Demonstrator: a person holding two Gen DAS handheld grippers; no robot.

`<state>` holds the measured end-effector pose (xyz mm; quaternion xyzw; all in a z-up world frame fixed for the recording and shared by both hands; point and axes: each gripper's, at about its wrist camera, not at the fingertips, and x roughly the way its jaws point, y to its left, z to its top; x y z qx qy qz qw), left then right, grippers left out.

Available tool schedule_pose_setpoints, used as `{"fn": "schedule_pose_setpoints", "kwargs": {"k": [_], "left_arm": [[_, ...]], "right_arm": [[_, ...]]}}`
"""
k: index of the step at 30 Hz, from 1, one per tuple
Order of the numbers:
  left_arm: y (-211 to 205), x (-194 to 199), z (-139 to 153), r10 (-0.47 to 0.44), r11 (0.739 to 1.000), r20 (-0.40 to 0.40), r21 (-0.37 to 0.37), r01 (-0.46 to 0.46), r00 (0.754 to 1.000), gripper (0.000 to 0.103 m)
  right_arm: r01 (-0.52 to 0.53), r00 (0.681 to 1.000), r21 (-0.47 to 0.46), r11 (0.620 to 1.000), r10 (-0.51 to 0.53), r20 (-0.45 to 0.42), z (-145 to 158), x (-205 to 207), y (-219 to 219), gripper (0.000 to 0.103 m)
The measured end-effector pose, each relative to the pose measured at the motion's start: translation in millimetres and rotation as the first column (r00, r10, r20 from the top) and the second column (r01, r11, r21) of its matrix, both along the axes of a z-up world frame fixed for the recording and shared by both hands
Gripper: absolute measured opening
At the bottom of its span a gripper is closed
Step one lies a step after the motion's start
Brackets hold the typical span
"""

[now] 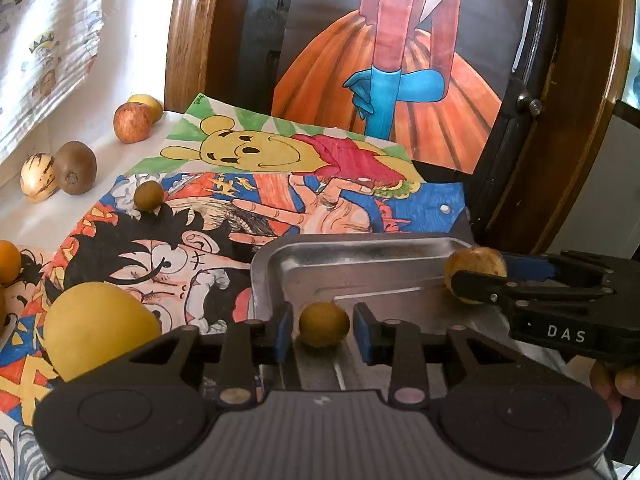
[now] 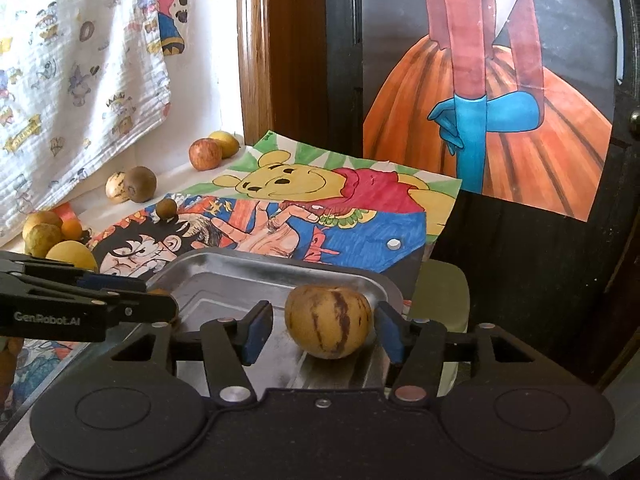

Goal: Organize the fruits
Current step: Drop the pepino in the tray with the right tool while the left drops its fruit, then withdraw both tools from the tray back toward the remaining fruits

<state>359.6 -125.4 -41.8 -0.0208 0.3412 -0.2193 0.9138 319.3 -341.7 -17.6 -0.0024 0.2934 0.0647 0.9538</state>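
Two fruits sit in the metal tray [image 1: 280, 264], one between each pair of tongs. Left tongs [image 1: 322, 330]: parted, pads clear of the small brown fruit [image 1: 323, 323] on both sides, nothing held. Right tongs [image 2: 322, 330]: parted, striped yellow fruit [image 2: 328, 322] resting on the tray floor; right pad very near it, contact uncertain, left pad clear.

Risk: both fruits are round, so a brush from a withdrawing pad could roll them along the tray floor.

Views: left wrist shows the large yellow fruit [image 1: 100, 328] on the table close by; right wrist shows the fruit cluster [image 2: 44, 228] at the cloth.
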Motion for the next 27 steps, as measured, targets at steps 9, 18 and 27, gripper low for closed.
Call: {"fn": "schedule_pose_setpoints", "kwargs": {"k": [9, 18, 27], "left_arm": [[9, -33, 20, 0.053, 0.999, 0.035, 0.005, -0.053, 0.998, 0.073], [23, -88, 50, 0.154, 0.988, 0.071, 0.001, -0.154, 0.986, 0.102], [37, -160, 75, 0.206, 0.978, 0.072, -0.017, -0.206, 0.976, 0.102]], "right_arm": [[0.026, 0.999, 0.022, 0.999, -0.027, 0.047, 25, -47, -10, 0.077], [0.037, 0.995, 0.038, 0.999, -0.040, 0.090, 55, -115, -10, 0.097], [0.040, 0.993, 0.037, 0.999, -0.044, 0.113, 82, -203, -3, 0.102]]}}
